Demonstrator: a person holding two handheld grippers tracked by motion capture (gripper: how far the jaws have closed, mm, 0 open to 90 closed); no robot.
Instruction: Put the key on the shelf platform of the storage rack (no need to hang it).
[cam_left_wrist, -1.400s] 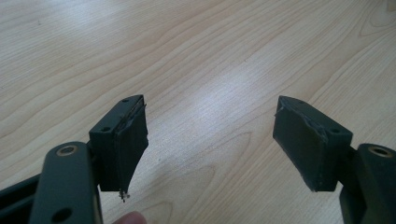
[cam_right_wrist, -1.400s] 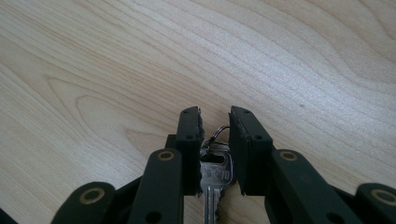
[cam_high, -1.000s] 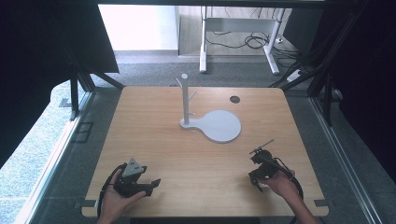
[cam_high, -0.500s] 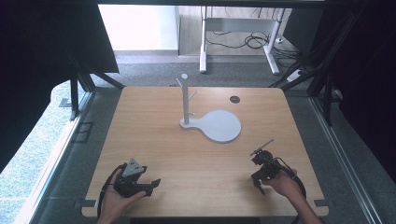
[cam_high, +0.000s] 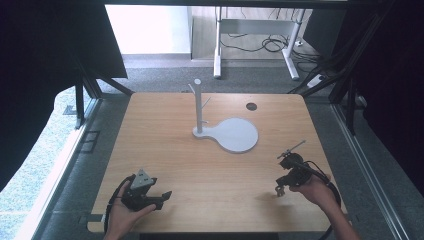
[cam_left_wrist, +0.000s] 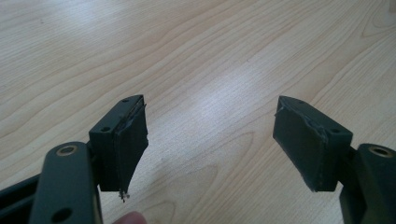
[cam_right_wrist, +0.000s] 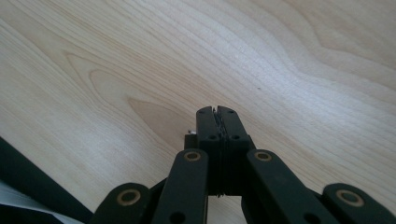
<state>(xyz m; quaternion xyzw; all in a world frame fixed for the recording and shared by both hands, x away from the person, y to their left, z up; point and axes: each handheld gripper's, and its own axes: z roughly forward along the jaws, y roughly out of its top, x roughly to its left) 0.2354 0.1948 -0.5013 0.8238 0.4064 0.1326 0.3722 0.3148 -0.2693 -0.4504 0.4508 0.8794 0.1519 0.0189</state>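
The right gripper (cam_high: 281, 190) is seen with its jaws pressed fully together and nothing between them; in the right gripper view (cam_right_wrist: 217, 112) the two pads meet over bare wood. Compared with the picture a second ago, the jaws have just been closing, empty, and the gripper has been raised slightly off the table (cam_high: 165, 130), at about 4 o'clock from the white stand (cam_high: 198, 107).

The left gripper (cam_high: 162, 196) is held at about 7 o'clock from the stand. Its jaws are spread wide with only table surface between them, as confirmed in the left gripper view (cam_left_wrist: 210, 140). No shift from the earlier pictures is noted.

The stand, an upright post with short pegs on a round flat base (cam_high: 235, 135), is found at table centre, well apart from both grippers.

Judgement: nothing is gripped yet. The empty closing and lift are read as readying, with a reach toward the stand likely next.
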